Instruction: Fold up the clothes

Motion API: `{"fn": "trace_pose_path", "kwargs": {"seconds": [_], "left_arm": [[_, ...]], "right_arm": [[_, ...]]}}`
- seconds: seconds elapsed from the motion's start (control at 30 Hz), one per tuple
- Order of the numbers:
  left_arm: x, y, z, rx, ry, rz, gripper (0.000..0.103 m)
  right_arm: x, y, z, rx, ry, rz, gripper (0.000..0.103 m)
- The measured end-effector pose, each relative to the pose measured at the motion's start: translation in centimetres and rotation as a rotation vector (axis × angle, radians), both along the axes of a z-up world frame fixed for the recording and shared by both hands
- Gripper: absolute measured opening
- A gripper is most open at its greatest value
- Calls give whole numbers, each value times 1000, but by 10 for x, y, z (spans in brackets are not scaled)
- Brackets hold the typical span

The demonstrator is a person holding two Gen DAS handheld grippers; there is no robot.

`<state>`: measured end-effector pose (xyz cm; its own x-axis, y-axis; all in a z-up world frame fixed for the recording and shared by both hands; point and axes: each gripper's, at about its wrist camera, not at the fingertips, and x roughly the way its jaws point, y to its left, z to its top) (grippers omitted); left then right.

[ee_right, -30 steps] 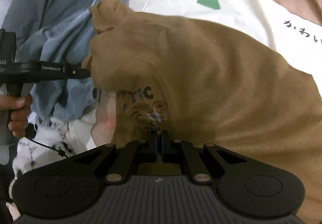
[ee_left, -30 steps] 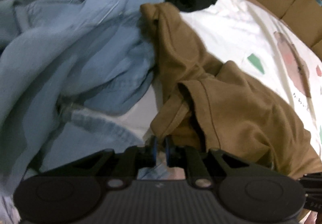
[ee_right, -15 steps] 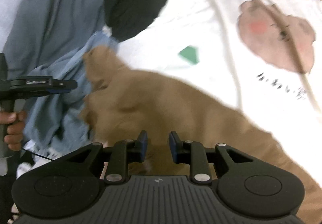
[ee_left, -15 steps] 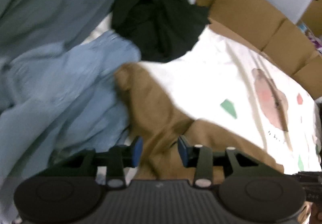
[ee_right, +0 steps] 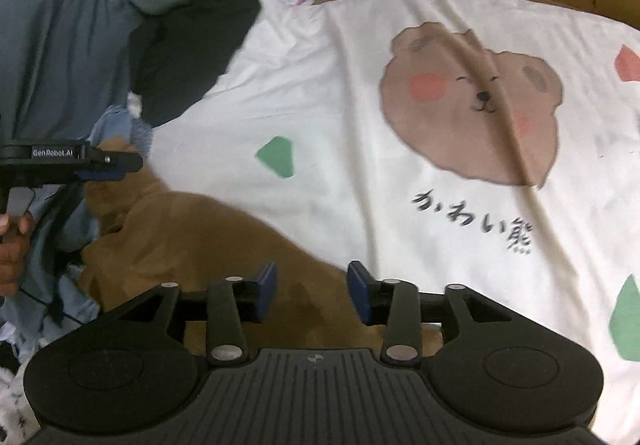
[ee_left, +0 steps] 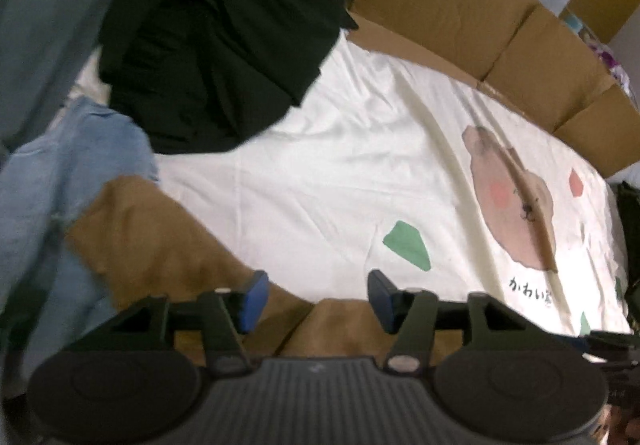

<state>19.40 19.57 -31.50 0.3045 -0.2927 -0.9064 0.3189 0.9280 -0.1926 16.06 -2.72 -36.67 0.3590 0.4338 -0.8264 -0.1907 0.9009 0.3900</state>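
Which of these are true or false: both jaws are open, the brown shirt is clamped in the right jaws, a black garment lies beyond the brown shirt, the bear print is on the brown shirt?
1. Both grippers, left gripper and right gripper, have open jaws. True.
2. The brown shirt is clamped. False: it lies free below.
3. A black garment lies beyond it. True.
4. The bear print is on the shirt. False: it is on the white sheet.
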Motion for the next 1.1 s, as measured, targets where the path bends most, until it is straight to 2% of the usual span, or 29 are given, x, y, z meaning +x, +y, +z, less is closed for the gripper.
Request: {"fn": "trace_pose_path", "kwargs": {"seconds": [0.27, 0.4, 0.5, 0.53, 0.57, 0.6, 0.63, 0.7, 0.93, 1.1], "left_arm": [[10, -17, -38, 4, 94, -37, 61], [8, -14, -44, 7, 123, -48, 61], [4, -13, -42, 5, 134, -66, 57], [1, -13, -41, 4, 137, -74, 47], [-1, -13, -41, 3, 141, -83, 29], [-3, -13, -40, 2, 144, -92, 17], [-5, -12, -38, -1, 147, -90, 7], [-8, -12, -29, -31, 129, -93, 7], [-9, -24, 25, -143, -1, -117, 6], [-7, -44, 62, -243, -89, -154, 6]], "right_arm": [[22, 18, -30, 8, 67, 34, 48], [28, 26, -45, 17, 112, 34, 49], [25, 31, -45, 16, 97, 64, 48], [24, 32, -45, 16, 90, 75, 44], [22, 32, -42, 16, 83, 81, 31], [20, 32, -40, 15, 76, 87, 16], [18, 31, -38, 14, 69, 94, 11], [14, 31, -33, 13, 55, 106, 6], [10, 17, 7, 11, -35, 75, 5], [11, -6, 43, -5, -108, -8, 4]]}}
